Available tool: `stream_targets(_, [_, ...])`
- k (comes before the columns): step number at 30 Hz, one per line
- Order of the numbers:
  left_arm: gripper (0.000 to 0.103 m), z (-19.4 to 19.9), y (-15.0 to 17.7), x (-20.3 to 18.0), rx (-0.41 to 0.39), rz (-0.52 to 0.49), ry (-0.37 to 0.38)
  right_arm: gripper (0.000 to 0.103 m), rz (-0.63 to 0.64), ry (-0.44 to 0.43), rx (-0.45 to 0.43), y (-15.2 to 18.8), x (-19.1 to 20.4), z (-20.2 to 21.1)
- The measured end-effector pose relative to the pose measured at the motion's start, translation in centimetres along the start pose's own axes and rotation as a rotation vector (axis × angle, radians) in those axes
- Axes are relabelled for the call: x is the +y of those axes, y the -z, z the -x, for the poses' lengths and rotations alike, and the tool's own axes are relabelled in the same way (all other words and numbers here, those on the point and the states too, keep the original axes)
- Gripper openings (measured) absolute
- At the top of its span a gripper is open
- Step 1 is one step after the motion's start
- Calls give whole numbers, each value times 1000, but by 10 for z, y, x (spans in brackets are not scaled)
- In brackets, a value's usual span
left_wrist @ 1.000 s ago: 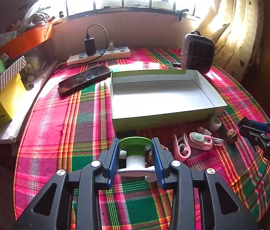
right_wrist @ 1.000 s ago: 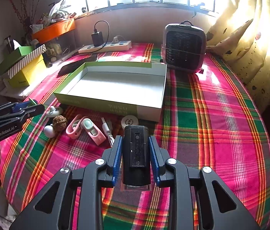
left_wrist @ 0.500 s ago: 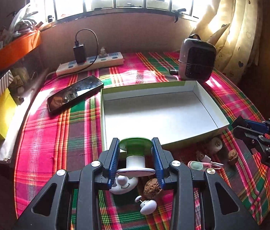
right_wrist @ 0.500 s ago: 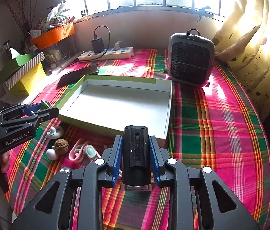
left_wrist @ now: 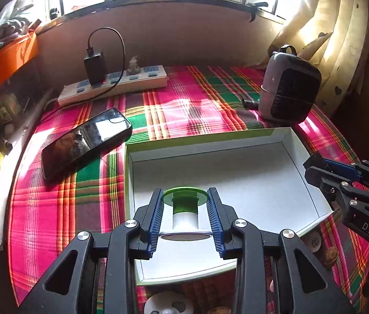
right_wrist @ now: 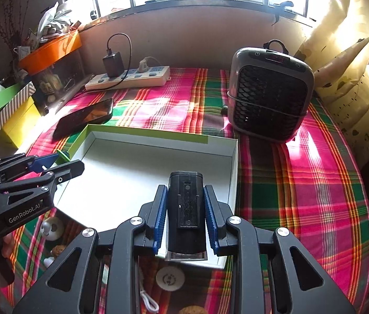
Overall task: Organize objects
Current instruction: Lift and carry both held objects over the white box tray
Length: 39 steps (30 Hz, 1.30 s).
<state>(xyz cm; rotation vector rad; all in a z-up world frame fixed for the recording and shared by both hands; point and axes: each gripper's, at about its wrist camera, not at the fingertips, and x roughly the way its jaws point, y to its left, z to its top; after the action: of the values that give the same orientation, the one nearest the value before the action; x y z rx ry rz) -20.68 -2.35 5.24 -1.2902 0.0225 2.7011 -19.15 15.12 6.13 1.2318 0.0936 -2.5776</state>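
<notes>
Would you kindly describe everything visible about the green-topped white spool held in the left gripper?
The green-topped white spool looks like plastic: a flat round translucent green flange, a short green neck, a white cylindrical body and a wider pale flange at the near end. It is clamped between the left gripper's blue ribbed pads, above the open white cardboard tray.

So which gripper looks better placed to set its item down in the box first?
Probably the left. The left gripper holds the green-topped spool well over the white floor of the box. The right gripper holds its black device nearer the box's near edge and right wall.
</notes>
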Motion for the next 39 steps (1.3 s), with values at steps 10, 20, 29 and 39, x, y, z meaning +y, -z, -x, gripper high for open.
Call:
stream_targets(10, [32, -43, -20, 6, 38, 9, -21, 29, -41, 26, 43, -15, -14, -41])
stream_targets(20, [32, -60, -25, 8, 46, 7, -45, 29, -27, 34, 57, -19, -14, -59])
stream_targets(29, [32, -69, -22, 6, 65, -12, -58, 29, -16, 49, 54, -19, -13, -64])
stream_targets(39, [32, -69, -24, 6, 68, -5, -55, 29, -15, 43, 53, -19, -11, -68])
